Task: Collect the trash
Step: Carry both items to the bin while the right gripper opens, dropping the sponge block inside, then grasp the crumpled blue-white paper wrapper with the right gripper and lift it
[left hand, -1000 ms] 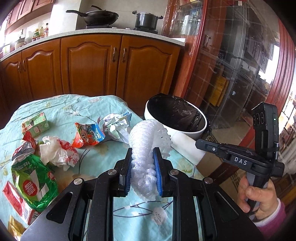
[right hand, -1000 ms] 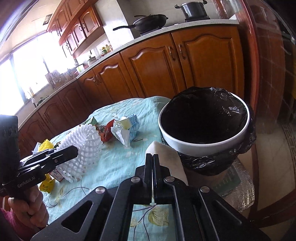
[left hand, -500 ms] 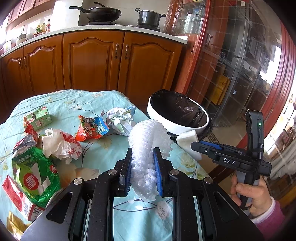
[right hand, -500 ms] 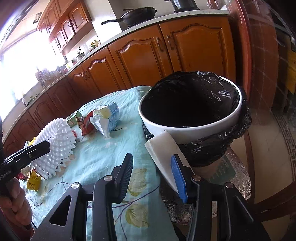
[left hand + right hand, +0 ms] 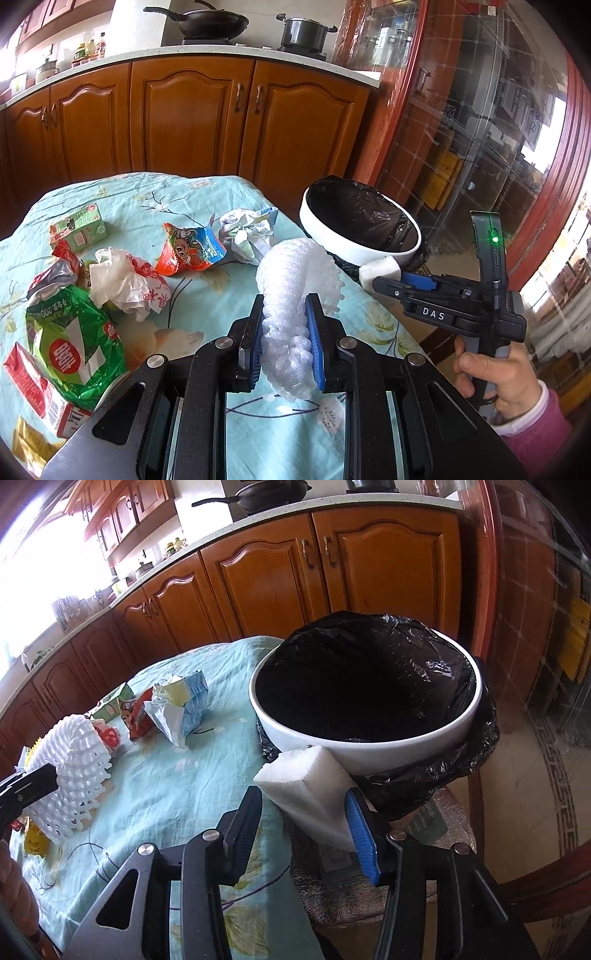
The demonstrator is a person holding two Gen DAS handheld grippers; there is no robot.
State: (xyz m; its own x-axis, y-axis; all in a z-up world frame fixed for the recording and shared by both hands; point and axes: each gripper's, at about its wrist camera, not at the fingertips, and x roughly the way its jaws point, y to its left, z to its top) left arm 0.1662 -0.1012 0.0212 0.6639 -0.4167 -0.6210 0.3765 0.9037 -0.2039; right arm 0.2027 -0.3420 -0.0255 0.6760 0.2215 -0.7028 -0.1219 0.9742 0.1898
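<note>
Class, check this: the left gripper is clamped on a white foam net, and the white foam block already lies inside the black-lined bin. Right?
Not quite. The left gripper does clamp the white foam net, but the right wrist view shows the white foam block outside the black-lined bin, against its rim.

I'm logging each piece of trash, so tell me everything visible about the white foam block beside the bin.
The white foam block is a thick wedge-like slab of soft, spongy-looking foam with clean flat faces. It lies tilted off the table edge, its far end against the white bin with black liner. The right gripper straddles it, jaws just opened; the blue pad is at its side.
</note>
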